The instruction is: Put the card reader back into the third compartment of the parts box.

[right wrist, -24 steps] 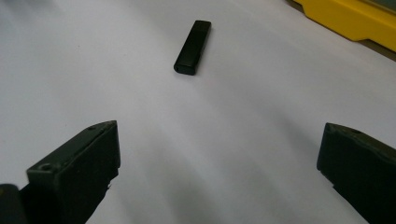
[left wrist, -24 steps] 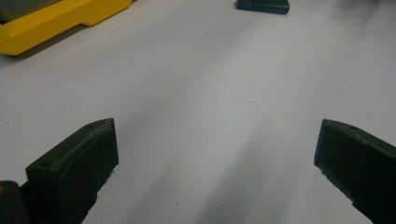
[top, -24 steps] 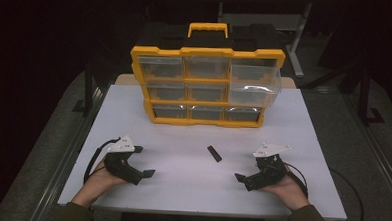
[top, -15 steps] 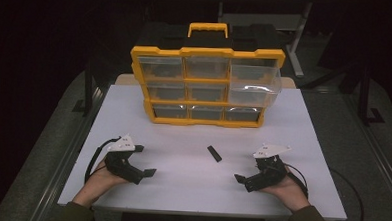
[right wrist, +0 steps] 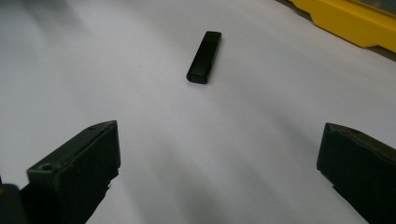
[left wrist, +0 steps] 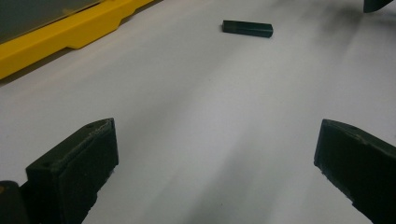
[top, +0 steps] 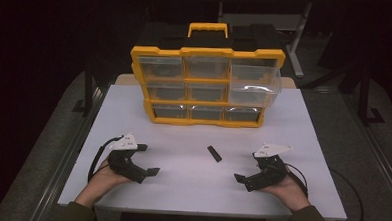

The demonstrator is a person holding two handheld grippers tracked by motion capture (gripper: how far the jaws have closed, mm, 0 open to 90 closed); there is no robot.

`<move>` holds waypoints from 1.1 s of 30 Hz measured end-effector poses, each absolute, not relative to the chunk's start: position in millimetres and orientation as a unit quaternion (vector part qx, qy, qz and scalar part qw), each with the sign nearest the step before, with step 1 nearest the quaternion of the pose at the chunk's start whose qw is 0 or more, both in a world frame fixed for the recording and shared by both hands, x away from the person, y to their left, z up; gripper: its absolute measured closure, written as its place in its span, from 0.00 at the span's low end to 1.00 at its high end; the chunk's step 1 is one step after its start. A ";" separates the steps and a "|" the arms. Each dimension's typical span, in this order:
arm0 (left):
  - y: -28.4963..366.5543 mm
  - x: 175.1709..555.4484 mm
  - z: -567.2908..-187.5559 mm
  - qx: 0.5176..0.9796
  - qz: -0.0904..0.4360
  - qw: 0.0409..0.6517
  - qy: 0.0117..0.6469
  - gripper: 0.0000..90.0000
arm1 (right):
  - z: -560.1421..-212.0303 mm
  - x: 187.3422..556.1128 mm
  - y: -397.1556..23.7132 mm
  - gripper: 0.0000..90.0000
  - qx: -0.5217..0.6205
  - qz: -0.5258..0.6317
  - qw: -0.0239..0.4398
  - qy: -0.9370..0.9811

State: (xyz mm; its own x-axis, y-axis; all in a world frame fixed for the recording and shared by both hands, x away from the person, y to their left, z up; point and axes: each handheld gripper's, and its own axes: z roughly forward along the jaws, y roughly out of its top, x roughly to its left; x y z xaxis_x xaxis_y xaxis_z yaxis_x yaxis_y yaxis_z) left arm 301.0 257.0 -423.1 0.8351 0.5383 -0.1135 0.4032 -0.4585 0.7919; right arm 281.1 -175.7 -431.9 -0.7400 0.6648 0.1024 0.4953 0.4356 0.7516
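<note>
Nothing of note has shifted between the earlier high views and this one: both hands rest at the near edge of the white worktop (top: pixel 303 125), each gripper in the same spot, and the small black stick (top: pixel 213 153) lies where it lay. That stillness suggests the work has not yet begun; no approach to the stick is under way.

Left gripper (top: pixel 149 169): low on the worktop at the near left, pointing inward toward the centre. Its own view shows the two black jaws spread wide, with bare white surface between them and nothing held.

Right gripper (top: pixel 239 178): near right, mirroring the left and also pointing inward. Its jaws stand equally wide apart in its own view, empty.

The black stick sits on the worktop between the two grippers and a little farther from the person, well apart from both and short of the organiser. It is a slim, flat, rectangular bar, dark all over, with one rounded end; it lies flat and at a slant. It may be a USB drive or a similar capped item, though the dim views do not settle this.

Behind it stands a yellow organiser (top: pixel 204 122) with clear drawers in three rows and a carrying handle on top. One drawer (top: pixel 253 89) at the right side projects forward, apparently pulled open.
</note>
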 end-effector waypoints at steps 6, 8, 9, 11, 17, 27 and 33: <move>251.9 302.7 -421.6 0.847 0.076 0.447 0.277 0.00 | -431.4 280.7 -176.0 0.00 0.344 0.409 0.104 0.839; 250.6 302.7 -421.3 0.847 0.076 0.446 0.277 0.00 | -431.4 280.7 -176.3 0.00 0.345 0.408 0.104 0.839; 250.0 302.8 -421.1 0.848 0.077 0.446 0.276 0.00 | -431.5 280.7 -176.6 0.00 0.345 0.408 0.104 0.839; 247.7 302.8 -421.1 0.849 0.078 0.444 0.275 0.00 | -431.3 280.4 -176.7 0.00 0.345 0.409 0.104 0.838; 243.0 303.8 -421.8 0.848 0.075 0.447 0.275 0.00 | -431.4 280.8 -175.9 0.00 0.343 0.410 0.103 0.839; 238.8 306.4 -421.3 0.844 0.072 0.453 0.277 0.00 | -430.6 281.1 -176.4 0.00 0.345 0.416 0.102 0.835; 236.3 309.2 -419.9 0.841 0.069 0.459 0.279 0.00 | -430.8 281.5 -176.2 0.00 0.345 0.417 0.100 0.835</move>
